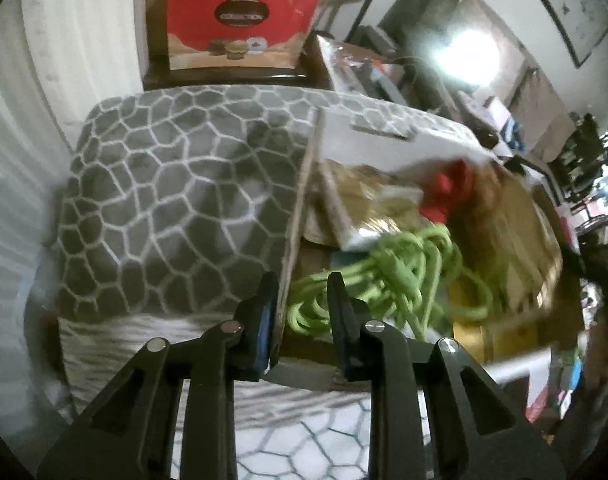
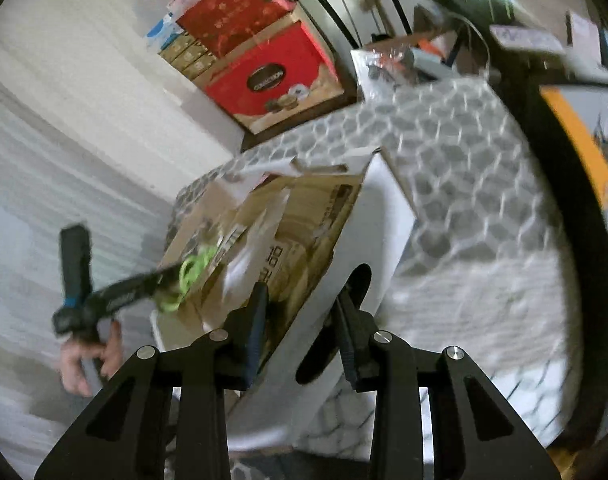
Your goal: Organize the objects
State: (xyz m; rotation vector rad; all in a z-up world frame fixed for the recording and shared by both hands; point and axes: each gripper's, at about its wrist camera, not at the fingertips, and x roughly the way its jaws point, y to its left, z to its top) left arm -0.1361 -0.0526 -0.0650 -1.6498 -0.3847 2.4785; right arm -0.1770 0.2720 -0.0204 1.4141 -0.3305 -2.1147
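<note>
A white cardboard box [image 2: 388, 216] with brown inside sits on a grey pebble-patterned blanket [image 1: 163, 184]. In the left wrist view its left wall [image 1: 299, 216] runs between the fingers of my left gripper [image 1: 301, 284], whose jaws stand apart astride it. Inside lie a coiled green cord [image 1: 400, 276], a red item [image 1: 448, 188] and gold packages [image 1: 368, 192]. My right gripper [image 2: 301, 292] straddles the box's right wall by the handle hole [image 2: 356, 284], jaws apart. The left gripper also shows in the right wrist view [image 2: 159, 280], by the green cord [image 2: 191, 272].
Red gift boxes [image 1: 239, 20] are stacked on a dark stand behind the blanket, against a white wall. Cluttered shelves and a bright lamp [image 1: 468, 48] stand at the right. A black-and-orange curved frame [image 2: 576, 168] runs along the right in the right wrist view.
</note>
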